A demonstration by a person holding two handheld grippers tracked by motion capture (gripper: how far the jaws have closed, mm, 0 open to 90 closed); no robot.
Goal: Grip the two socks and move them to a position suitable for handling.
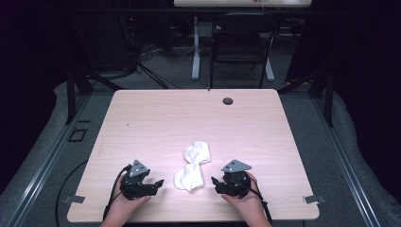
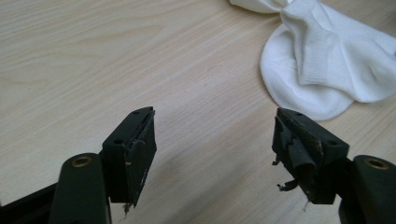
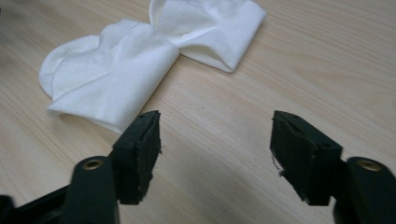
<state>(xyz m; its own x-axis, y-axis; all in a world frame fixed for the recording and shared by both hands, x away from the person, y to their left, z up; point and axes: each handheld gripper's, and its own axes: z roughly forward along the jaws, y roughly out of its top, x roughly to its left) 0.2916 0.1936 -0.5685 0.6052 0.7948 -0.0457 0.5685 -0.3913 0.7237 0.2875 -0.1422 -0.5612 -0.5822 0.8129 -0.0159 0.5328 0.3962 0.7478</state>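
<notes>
The table (image 1: 156, 118), a light wood-grain top with rounded corners and a dark round cable hole (image 1: 228, 100) near its far edge, carries two white socks (image 1: 193, 165) that lie crumpled and touching each other near the middle of its near half.

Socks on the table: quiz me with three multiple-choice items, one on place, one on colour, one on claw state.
1. Where do the socks lie?
A. between the two claws
B. at the table's far edge
C. on the floor

2. What colour are the socks?
A. black
B. white
C. red

3. How does the left claw stand?
A. shut on a sock
B. shut on nothing
C. open, with nothing in it

Answers: 1 A, the high view shows them on the table between the left claw and the right claw; 2 B, white in all views; 3 C, its jaws stand wide over bare wood.
</notes>
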